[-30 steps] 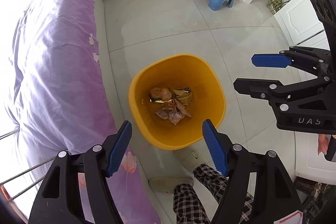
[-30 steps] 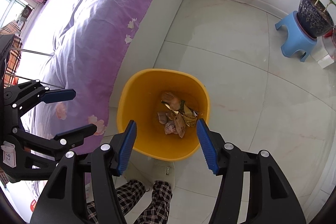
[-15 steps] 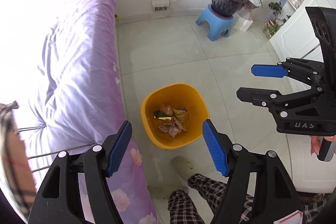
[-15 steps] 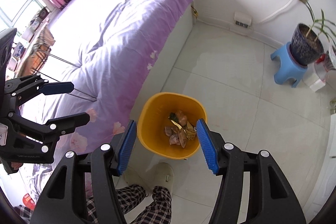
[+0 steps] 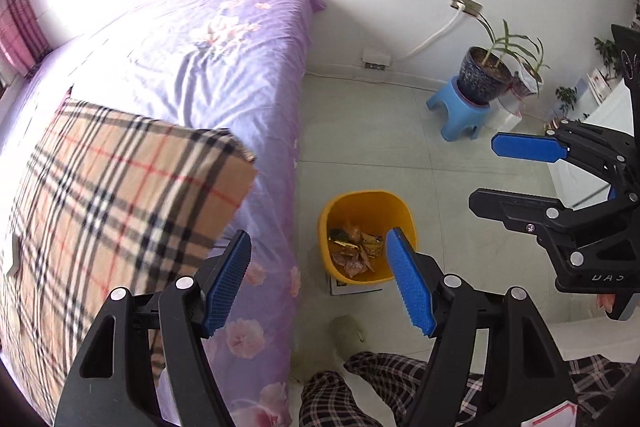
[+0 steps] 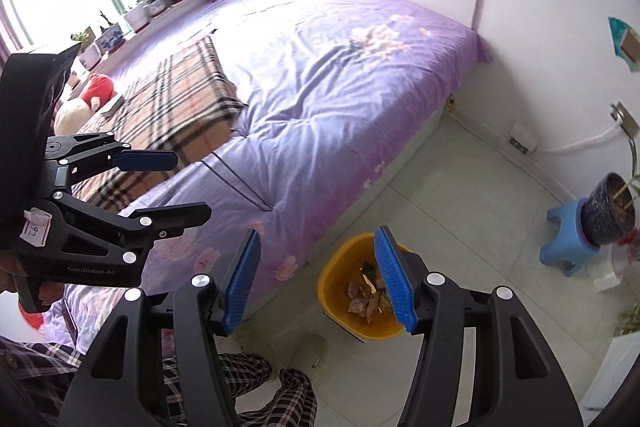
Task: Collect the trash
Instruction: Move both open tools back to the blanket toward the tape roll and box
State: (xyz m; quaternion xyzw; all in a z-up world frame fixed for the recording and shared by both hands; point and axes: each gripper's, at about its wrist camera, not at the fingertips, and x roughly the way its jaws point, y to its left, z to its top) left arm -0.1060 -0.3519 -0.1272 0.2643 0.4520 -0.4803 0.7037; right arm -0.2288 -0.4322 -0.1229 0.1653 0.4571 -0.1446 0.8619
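A yellow waste bin [image 5: 368, 195] stands on the tiled floor beside the bed, far below both grippers. Crumpled wrappers and scraps of trash [image 5: 354, 251] lie at its bottom. My left gripper [image 5: 319, 237] hangs high above the bin, open, with nothing between its blue pads. My right gripper [image 5: 485, 171] is level with it on the right, also open and holding nothing. The right wrist view shows the same bin [image 6: 340, 251] with its trash [image 6: 366, 297] under the right gripper [image 6: 317, 233], and the left gripper [image 6: 192, 185] over the bed's edge.
A bed with a purple cover [image 5: 224, 75] and a plaid blanket [image 5: 100, 195] fills the left. A blue stool [image 5: 460, 115] carrying a potted plant stands by the far wall, a white cabinet [image 5: 580, 175] at right. The person's plaid-trousered legs [image 5: 380, 387] and a slipper [image 5: 344, 335] are near the bin.
Both grippers have risen well above the bin, which now looks much smaller. The views have tilted up to take in the bed, headboard and wall. Both stay open.
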